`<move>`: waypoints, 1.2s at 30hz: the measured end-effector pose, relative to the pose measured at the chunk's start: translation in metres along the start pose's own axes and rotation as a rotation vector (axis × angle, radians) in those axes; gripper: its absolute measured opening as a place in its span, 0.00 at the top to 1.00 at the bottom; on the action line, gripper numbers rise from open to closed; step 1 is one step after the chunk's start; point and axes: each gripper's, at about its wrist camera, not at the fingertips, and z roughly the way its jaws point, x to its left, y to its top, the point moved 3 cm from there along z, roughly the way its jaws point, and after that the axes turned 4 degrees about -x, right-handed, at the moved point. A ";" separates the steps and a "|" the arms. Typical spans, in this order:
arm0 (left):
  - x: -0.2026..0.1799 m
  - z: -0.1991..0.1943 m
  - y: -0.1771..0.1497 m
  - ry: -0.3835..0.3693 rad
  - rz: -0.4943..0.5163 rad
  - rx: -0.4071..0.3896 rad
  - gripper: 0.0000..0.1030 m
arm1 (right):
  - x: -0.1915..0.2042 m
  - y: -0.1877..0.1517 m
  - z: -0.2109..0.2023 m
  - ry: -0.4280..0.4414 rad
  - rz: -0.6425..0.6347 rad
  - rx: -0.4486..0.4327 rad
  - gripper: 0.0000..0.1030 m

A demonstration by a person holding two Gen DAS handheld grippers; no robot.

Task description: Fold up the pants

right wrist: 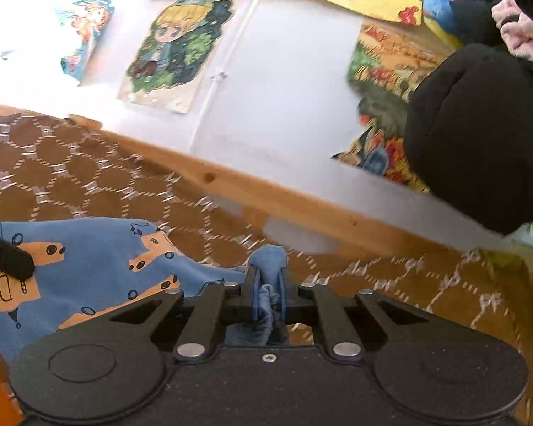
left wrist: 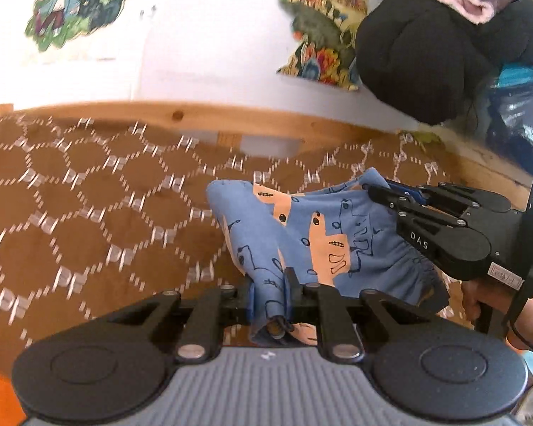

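The pants are small, blue with orange patches and black doodles. They are held above a brown patterned bedspread. My left gripper is shut on a bunched edge of the pants. My right gripper is shut on another bunched edge; it also shows in the left wrist view, clamped on the far right corner of the cloth. The pants spread to the left in the right wrist view, where a tip of the left gripper's finger shows at the edge.
A wooden bed frame rail runs along a white wall with cartoon posters. A pile of black clothing with a pink item sits at the upper right. The bedspread stretches to the left.
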 end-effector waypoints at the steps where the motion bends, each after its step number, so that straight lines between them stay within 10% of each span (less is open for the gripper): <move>1: 0.000 0.010 0.002 -0.004 -0.002 -0.009 0.84 | -0.002 0.000 0.006 -0.010 -0.009 -0.001 0.90; 8: 0.025 0.073 -0.024 0.027 -0.209 0.152 0.84 | -0.018 -0.043 0.070 0.013 0.075 0.225 0.89; 17: 0.038 0.073 -0.029 0.028 -0.257 0.183 0.75 | -0.021 -0.046 0.070 0.013 0.070 0.221 0.75; 29: 0.033 0.042 -0.007 0.170 -0.244 0.090 0.02 | -0.040 -0.023 0.021 -0.034 0.179 0.162 0.13; 36: 0.014 0.014 -0.006 0.263 -0.139 0.024 0.00 | -0.039 -0.006 -0.029 -0.031 0.262 0.121 0.01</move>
